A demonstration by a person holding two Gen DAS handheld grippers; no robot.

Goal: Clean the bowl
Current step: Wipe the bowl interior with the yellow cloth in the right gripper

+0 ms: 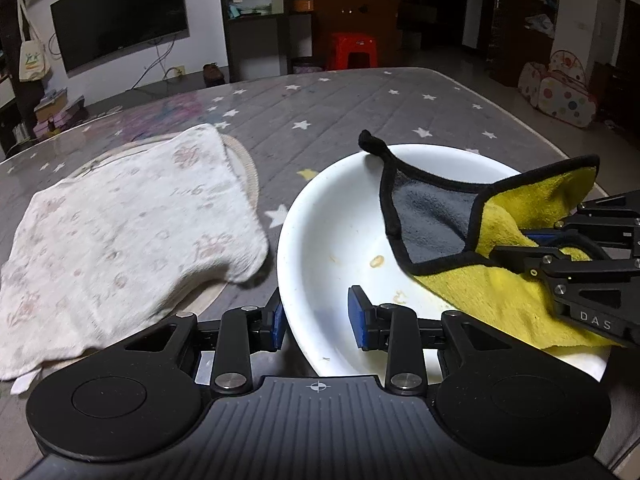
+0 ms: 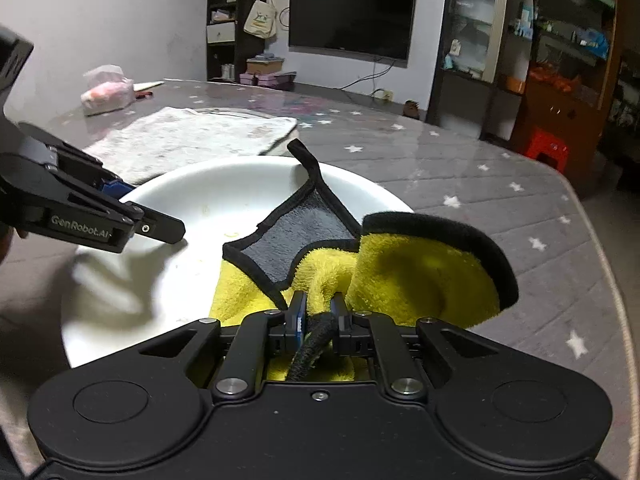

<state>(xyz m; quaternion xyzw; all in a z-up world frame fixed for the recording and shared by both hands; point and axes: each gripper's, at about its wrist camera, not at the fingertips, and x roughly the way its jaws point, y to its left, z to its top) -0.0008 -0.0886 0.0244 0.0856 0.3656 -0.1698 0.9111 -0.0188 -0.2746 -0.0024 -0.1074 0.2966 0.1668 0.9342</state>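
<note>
My left gripper [image 1: 318, 316] straddles the near rim of the white bowl [image 1: 332, 240], one blue pad outside the wall, the other inside, closed on it. My right gripper [image 2: 319, 318] is pinched tight on the yellow cloth [image 2: 400, 272], whose grey, black-edged corner drapes over the bowl's far rim. Stains [image 1: 376, 261] dot the bowl's floor. Beyond, a pale towel [image 1: 132, 228] lies on the star-patterned table [image 1: 360, 108].

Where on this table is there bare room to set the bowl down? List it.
Free: the starry tabletop beyond the bowl, toward the far edge. Crowded: the towel left of the bowl, and the cloth and both grippers at the bowl itself.
</note>
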